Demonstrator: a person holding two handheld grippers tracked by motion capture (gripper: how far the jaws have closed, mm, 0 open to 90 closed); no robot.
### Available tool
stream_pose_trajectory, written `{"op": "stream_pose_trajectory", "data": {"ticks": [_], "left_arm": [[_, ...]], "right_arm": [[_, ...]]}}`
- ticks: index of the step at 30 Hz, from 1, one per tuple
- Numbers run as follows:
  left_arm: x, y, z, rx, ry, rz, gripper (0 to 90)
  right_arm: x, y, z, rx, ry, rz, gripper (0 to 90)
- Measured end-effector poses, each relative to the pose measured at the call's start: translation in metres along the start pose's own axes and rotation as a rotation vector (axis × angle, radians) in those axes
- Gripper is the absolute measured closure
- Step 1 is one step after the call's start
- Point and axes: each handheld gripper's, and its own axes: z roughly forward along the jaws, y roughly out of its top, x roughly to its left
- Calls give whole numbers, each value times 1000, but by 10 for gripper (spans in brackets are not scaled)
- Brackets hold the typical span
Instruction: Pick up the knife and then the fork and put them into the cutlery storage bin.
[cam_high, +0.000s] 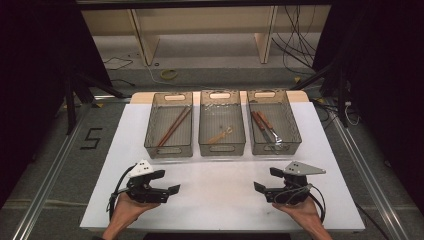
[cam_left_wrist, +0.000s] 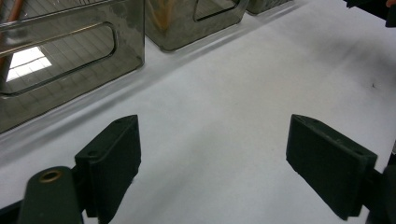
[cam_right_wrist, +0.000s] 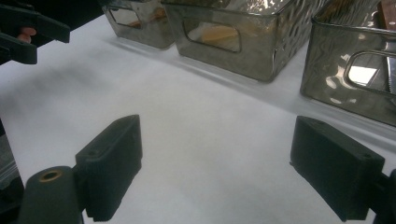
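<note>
Low in the frame of the high view, the left gripper and right gripper rest on the white bench, each with jaws spread wide and holding nothing. Above them, at mid-frame, stand three smoky bins side by side: the left bin holds chopsticks, well apart from both grippers.

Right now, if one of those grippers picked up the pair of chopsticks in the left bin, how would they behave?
The chopsticks look like thin, straight wooden sticks, so probably stiff and light. They lie side by side, so one could slip free of a pinch. Being slender, they may roll in the left bin. Both the left gripper and right gripper are open.
</note>
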Motion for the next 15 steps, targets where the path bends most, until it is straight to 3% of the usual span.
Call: {"op": "stream_pose_trajectory", "data": {"ticks": [15], "left_arm": [[0, 0, 0, 0, 0, -2, 173]], "right_arm": [[0, 0, 0, -2, 0, 0, 175]]}}
